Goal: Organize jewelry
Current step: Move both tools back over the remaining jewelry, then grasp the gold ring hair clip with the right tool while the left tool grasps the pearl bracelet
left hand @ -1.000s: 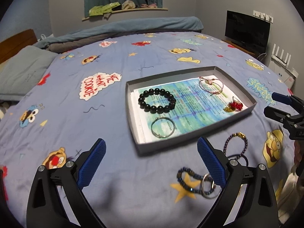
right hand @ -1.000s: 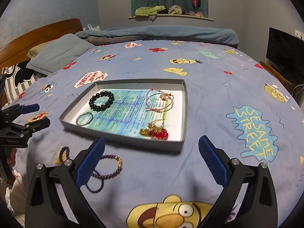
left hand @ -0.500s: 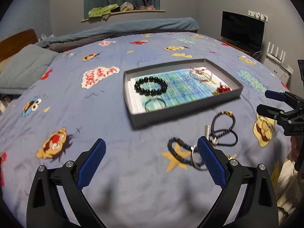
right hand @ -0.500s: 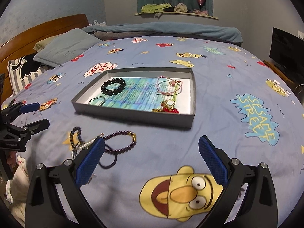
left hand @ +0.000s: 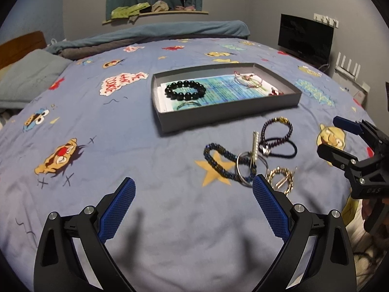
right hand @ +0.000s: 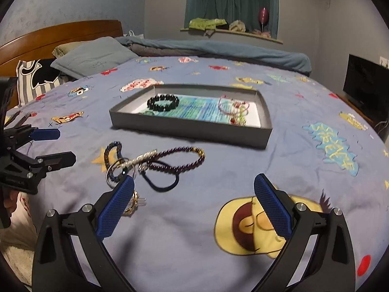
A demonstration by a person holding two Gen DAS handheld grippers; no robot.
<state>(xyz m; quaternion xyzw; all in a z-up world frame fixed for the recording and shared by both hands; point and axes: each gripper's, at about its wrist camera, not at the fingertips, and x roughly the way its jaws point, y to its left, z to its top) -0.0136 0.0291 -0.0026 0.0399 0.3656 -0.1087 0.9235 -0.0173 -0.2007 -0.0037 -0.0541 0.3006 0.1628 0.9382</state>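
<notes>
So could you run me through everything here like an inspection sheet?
Surface: bed with a blue cartoon-print cover.
Job's things: grey tray holding a black bead bracelet, a pink cord bracelet and a red charm piece; loose pile of bracelets and rings in front of it.
Clutter: pillows, folded duvet.
Grippers: left hand-held gripper open, empty; right hand-held gripper open, empty.
Cables: one by the router.
Surroundings: television, curtain, window shelf.

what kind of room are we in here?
Almost certainly a bedroom: the work surface is a bed with a cartoon-print sheet, pillows against a wooden headboard, and a TV beside it.
</notes>
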